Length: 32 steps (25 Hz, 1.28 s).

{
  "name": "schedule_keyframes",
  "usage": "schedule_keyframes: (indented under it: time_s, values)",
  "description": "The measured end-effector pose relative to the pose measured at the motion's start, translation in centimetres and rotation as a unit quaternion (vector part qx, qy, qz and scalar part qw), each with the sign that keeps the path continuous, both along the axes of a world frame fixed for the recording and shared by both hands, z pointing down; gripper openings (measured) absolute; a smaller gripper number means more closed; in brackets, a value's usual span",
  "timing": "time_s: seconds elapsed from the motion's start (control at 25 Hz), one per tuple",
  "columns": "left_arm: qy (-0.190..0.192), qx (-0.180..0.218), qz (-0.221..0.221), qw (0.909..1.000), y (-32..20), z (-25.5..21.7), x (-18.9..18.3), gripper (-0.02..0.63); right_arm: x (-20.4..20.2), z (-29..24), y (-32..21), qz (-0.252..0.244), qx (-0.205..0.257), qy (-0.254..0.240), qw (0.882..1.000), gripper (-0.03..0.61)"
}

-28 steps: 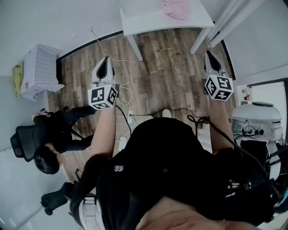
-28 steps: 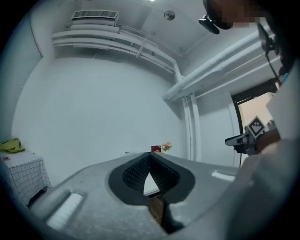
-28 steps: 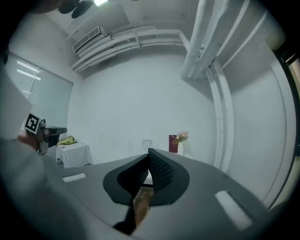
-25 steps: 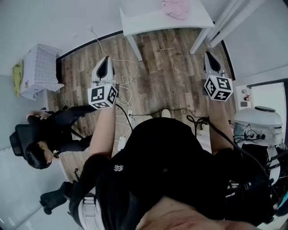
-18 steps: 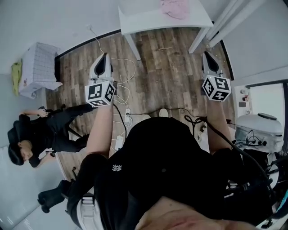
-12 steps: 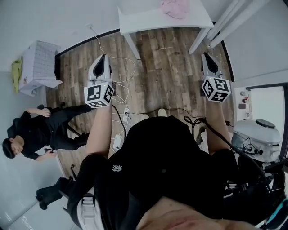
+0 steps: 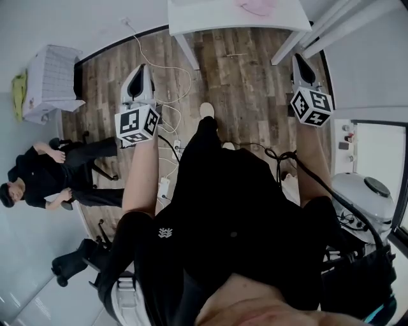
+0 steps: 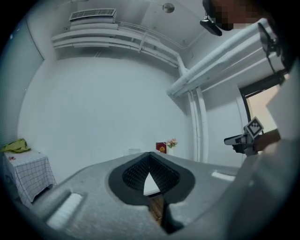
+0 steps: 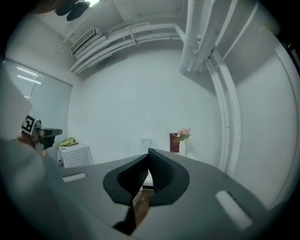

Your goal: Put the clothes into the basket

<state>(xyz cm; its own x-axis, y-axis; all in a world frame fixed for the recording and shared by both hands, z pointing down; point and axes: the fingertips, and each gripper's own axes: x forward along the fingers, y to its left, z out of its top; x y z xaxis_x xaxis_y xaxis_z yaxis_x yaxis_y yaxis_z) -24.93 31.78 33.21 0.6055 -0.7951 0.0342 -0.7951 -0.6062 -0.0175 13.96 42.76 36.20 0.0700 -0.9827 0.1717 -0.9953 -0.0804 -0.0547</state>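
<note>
A pink garment (image 7: 258, 6) lies on the white table (image 7: 217, 16) at the top of the head view. Far left stands a white checked basket (image 7: 48, 79) with a yellow-green cloth (image 7: 19, 86) on its edge; that cloth (image 8: 16, 146) also shows in the left gripper view. My left gripper (image 7: 141, 69) and right gripper (image 7: 298, 58) are held out level over the wooden floor, short of the table. The left gripper (image 8: 150, 154) is shut with nothing in it. So is the right gripper (image 9: 149, 151).
A person in black (image 7: 51, 178) sits on a chair at the left. White cables (image 7: 167, 121) trail over the floor. A white appliance (image 7: 366, 194) stands at the right. A red box (image 9: 175, 142) and flowers (image 9: 183, 134) sit on the table. My shoe (image 7: 206, 109) is forward.
I have stepped toward the table: my leg and shoe now show ahead and the table has slid to the top edge. The seated person has shifted. Both grippers stay shut.
</note>
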Motion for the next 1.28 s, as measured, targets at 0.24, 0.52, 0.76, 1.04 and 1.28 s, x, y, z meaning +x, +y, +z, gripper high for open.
schedule_keyframes:
  time_s: [0.24,0.52,0.76,1.04,1.28]
  values:
    - [-0.002,0.003,0.014,0.9999,-5.9,0.7,2.2,-0.002,0.9,-0.5,-4.5,0.005,0.009,0.014,1.000,-0.002]
    - [0.000,-0.005,0.035,0.9994,-15.1,0.5,5.2,-0.002,2.9,-0.5,-11.8,0.025,-0.001,0.007,1.000,-0.002]
    - [0.002,-0.004,0.063,0.9980,-22.6,-0.3,6.8,-0.002,3.6,-1.1,-17.9,0.045,-0.011,0.008,0.999,-0.002]
    - [0.003,-0.003,0.085,0.9963,-30.4,0.5,7.5,-0.002,4.0,-1.3,-23.8,0.071,-0.018,0.020,0.997,-0.002]
    - [0.013,-0.009,0.087,0.9960,-34.0,1.2,8.4,-0.002,4.5,-1.0,-26.8,0.075,-0.026,0.027,0.996,-0.002]
